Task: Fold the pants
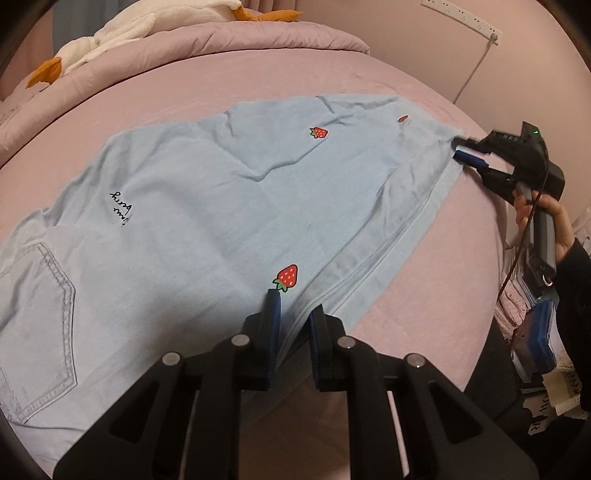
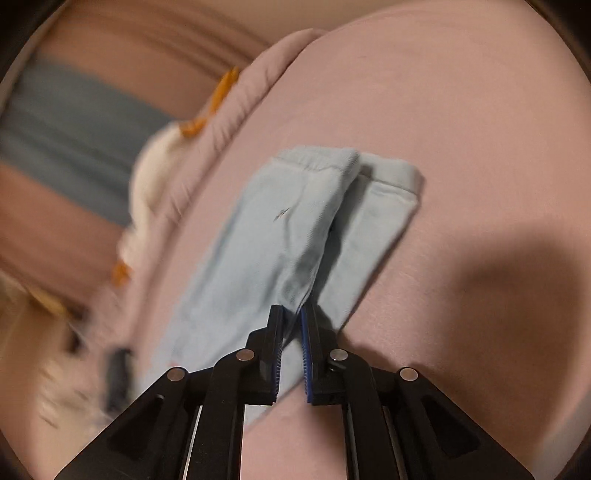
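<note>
Light blue pants (image 1: 207,206) with red strawberry patches lie spread on the pink bed sheet (image 1: 258,74). My left gripper (image 1: 295,306) is shut on the near edge of the pants, with cloth pinched between its blue pads. My right gripper (image 1: 460,147) holds the far right corner of the pants, seen in the left wrist view. In the right wrist view the right gripper (image 2: 292,314) is shut on a fold of the pants (image 2: 295,229), which stretch away from it with both leg ends side by side.
A white plush duck (image 1: 122,33) with orange feet lies on the folded pink quilt (image 1: 221,40) at the back. A power strip (image 1: 461,16) hangs on the wall at right. Books and bags (image 1: 535,332) sit beside the bed at right.
</note>
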Demonstrator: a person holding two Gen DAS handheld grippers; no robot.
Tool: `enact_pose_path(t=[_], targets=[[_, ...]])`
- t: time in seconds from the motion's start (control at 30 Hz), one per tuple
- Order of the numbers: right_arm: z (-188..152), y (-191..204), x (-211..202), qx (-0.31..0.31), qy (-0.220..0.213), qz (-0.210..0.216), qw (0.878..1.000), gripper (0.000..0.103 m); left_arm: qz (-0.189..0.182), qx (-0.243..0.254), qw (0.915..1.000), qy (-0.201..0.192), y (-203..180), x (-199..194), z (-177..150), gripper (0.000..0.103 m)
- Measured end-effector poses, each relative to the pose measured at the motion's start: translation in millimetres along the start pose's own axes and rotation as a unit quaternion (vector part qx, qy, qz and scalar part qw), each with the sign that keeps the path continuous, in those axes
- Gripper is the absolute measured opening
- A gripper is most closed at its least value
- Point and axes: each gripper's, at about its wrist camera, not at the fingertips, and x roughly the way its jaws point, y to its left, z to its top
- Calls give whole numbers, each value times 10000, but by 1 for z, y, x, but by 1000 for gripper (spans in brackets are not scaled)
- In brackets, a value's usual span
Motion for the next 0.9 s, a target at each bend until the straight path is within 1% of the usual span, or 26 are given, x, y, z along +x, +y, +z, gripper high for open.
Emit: enact_pose_path(t=[0.03, 0.1, 0.17, 0.2, 0.23, 0.27, 0.3, 0.33, 0.37, 0.4, 0.43, 0.47, 0.5, 0.57, 0.63, 0.67, 0.7, 0.77, 0.8, 0.87, 0.9], targets=[[6, 0, -2, 41, -110, 65, 9999, 25, 16, -2, 10000, 17, 0, 0, 1, 14], [21, 4, 0, 79, -244, 52, 9997, 36, 66, 26, 10000, 48, -1, 0, 1, 13], [36, 6, 3, 147, -328, -67, 9993, 37, 150, 116, 9998, 88, -4, 1, 2, 13], [37, 13, 10, 194, -357, -109, 9991, 37, 187, 163, 9996, 96, -6, 1, 3, 13], [44, 15, 16, 213, -323, -99, 9992, 37, 238, 241, 9994, 116, -9, 1, 3, 11], [39, 14, 20, 159, -246, -149, 9995, 37, 291, 356, 9988, 136, -12, 1, 4, 10], [46, 18, 28, 57, -149, -314, 9994, 33, 320, 422, 9985, 150, -14, 1, 4, 8], [44, 24, 36, -72, -115, -383, 9992, 16, 358, 496, 9980, 162, -17, 1, 4, 8], [43, 24, 35, -187, -94, -444, 9988, 5, 390, 562, 9975, 164, -18, 0, 5, 8], [44, 28, 33, -342, -119, -546, 9979, 4, 402, 611, 9972, 174, -19, 0, 5, 8], [47, 37, 27, -507, -204, -558, 9969, 4, 403, 630, 9970, 177, -19, 0, 5, 8], [44, 32, 17, -598, -281, -565, 9962, 4, 398, 634, 9970, 186, -19, 0, 5, 9], [44, 39, 10, -700, -375, -609, 9950, 4, 402, 640, 9969, 215, -18, 2, 6, 9], [43, 28, 1, -789, -328, -735, 9936, 4, 422, 677, 9965, 257, -17, 5, 9, 8], [39, 17, 11, -730, -235, -1209, 9897, 4, 401, 689, 9964, 304, -15, 7, 12, 7], [40, 4, 17, -527, -165, -1283, 9902, 4, 374, 685, 9965, 314, -15, 7, 13, 7], [41, -5, 20, -387, -165, -1116, 9929, 3, 339, 663, 9967, 324, -13, 6, 15, 8], [46, -19, 15, -223, -230, -815, 9962, 3, 285, 646, 9970, 326, -14, 1, 15, 9], [50, -19, 13, -129, -176, -752, 9969, 3, 213, 678, 9971, 275, -16, -6, 15, 12], [53, -9, 4, -332, -277, -907, 9949, 8, 14, 659, 9977, 169, -19, -18, 14, 15], [54, 3, -6, -648, -487, -1186, 9896, 15, -172, 609, 9980, 69, -19, -25, 15, 15]])
